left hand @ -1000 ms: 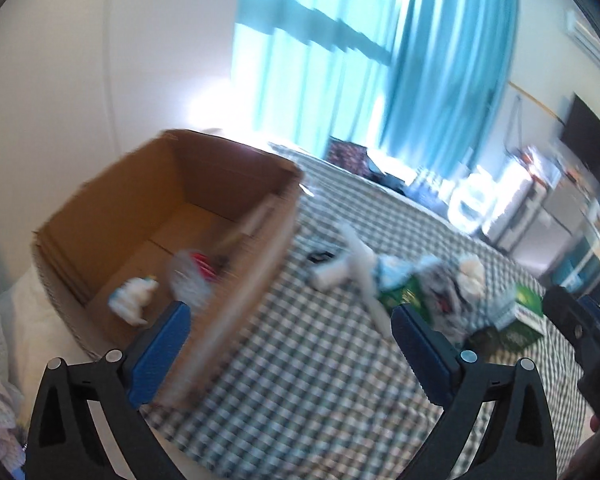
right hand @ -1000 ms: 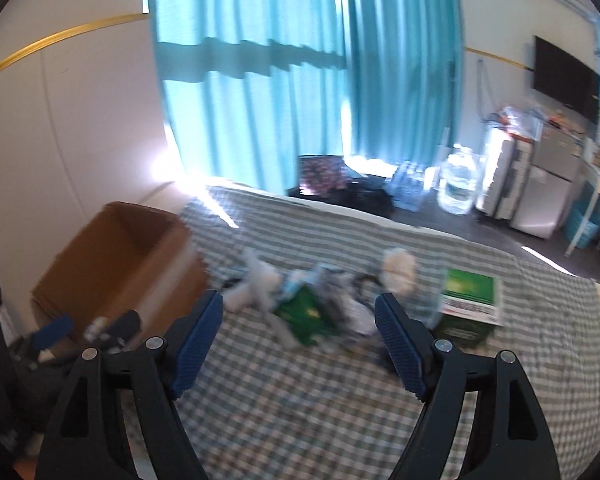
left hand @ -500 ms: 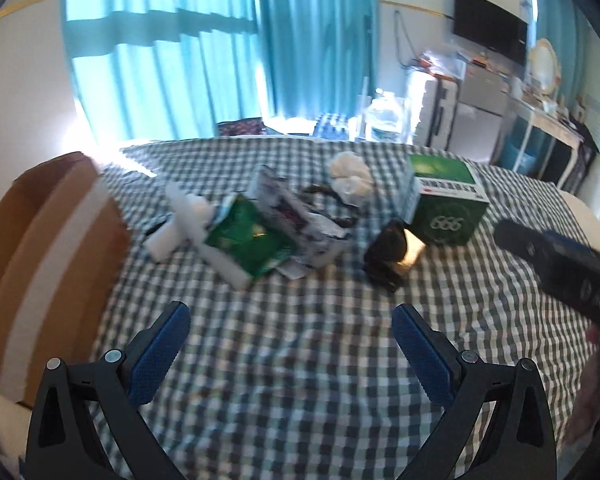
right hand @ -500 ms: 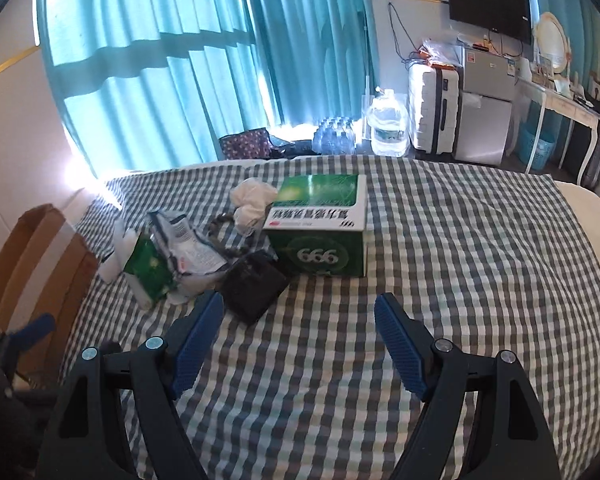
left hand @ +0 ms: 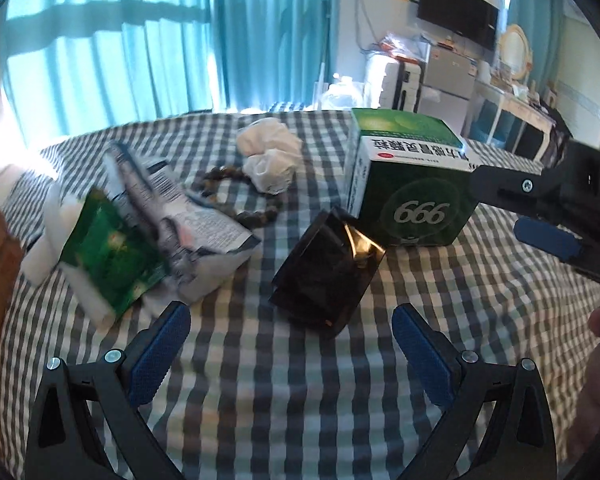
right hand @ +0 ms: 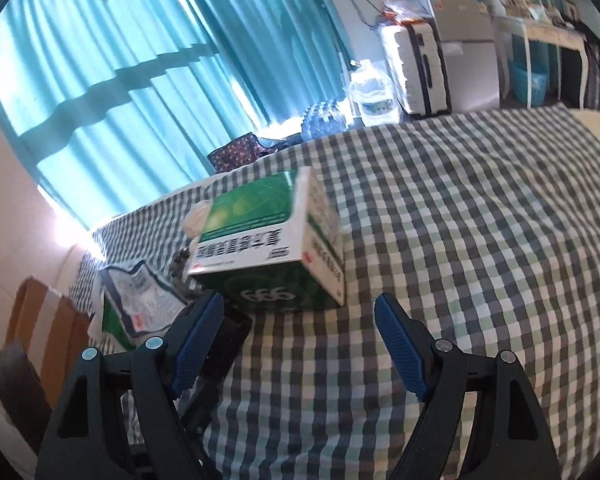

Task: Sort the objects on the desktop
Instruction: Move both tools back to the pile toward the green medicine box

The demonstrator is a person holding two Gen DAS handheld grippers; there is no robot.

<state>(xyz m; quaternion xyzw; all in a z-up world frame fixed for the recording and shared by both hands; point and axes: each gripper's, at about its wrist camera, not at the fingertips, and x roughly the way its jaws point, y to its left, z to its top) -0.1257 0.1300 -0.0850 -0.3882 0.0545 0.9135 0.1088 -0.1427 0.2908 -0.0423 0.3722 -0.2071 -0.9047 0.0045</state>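
Observation:
A green and white "999" medicine box (left hand: 410,190) stands on the checked cloth; it also shows in the right wrist view (right hand: 268,256). A dark shiny box (left hand: 326,270) lies just in front of my left gripper (left hand: 290,344), which is open and empty. My right gripper (right hand: 298,340) is open and empty, close in front of the medicine box; it also shows in the left wrist view (left hand: 548,236). A green packet (left hand: 112,254), a printed white packet (left hand: 188,216), a bead bracelet (left hand: 240,200) and crumpled white tissue (left hand: 270,156) lie to the left.
The brown cardboard box's edge (right hand: 40,320) stands at the left of the cloth. The checked cloth (right hand: 480,240) stretches right. Blue curtains (right hand: 120,60), a suitcase (right hand: 416,68) and a water jug (right hand: 374,92) stand behind.
Both grippers have swung right, away from the cardboard box, and come in closer to the pile. The left now faces the dark box, the right faces the medicine box.

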